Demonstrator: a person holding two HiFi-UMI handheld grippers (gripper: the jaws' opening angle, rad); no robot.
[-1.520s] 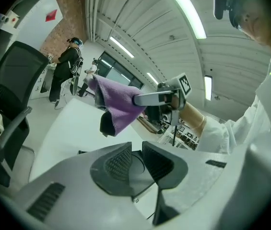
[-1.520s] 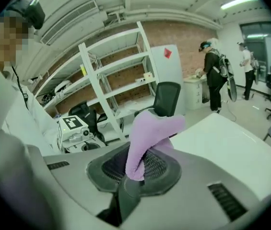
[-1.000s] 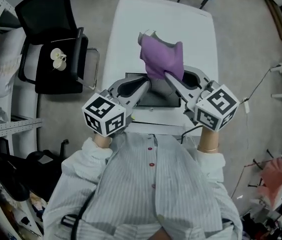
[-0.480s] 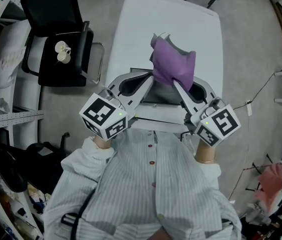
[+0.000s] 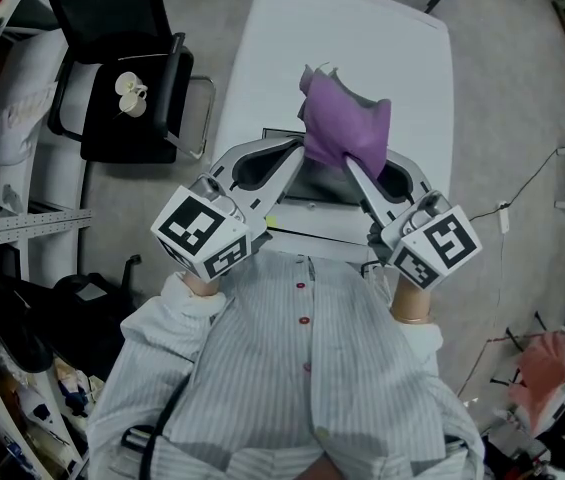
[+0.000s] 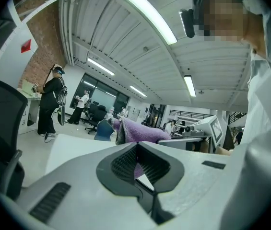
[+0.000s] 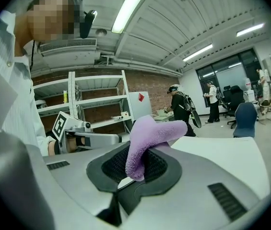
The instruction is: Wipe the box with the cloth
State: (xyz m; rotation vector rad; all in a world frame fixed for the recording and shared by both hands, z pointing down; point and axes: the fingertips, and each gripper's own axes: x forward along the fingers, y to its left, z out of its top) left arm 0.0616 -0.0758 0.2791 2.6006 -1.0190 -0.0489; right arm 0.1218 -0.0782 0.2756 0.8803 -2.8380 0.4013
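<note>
Change over the last second: your left gripper [image 6: 136, 150] has just been closing. Its jaws now stand together, with a thin sliver of the purple cloth [image 5: 347, 128] nipped between the ribbed pads. A second ago those jaws were partly apart at the cloth's lower left edge. The gripper now sits slightly higher in the head view, tip against the fabric.

Meaning for the task: you now hold the cloth from both sides, so you look ready to spread it or bring it down. No wiping contact is visible yet.

Item, right gripper [image 7: 141, 163]: jaws clamped on a thick fold of the cloth, which rolls up over the pads toward the upper right of that gripper's view.

Item, cloth, place: bunched and raised at the centre of the head view, between your two gripper tips and above the box [image 5: 312, 193].

Item, box: dark and shallow, lying at the near edge of the white worktop [image 5: 362, 48]. Both grippers partly hide it, and neither appears to touch it.

Caution: the left hold is slim and may slip if you pull.
</note>
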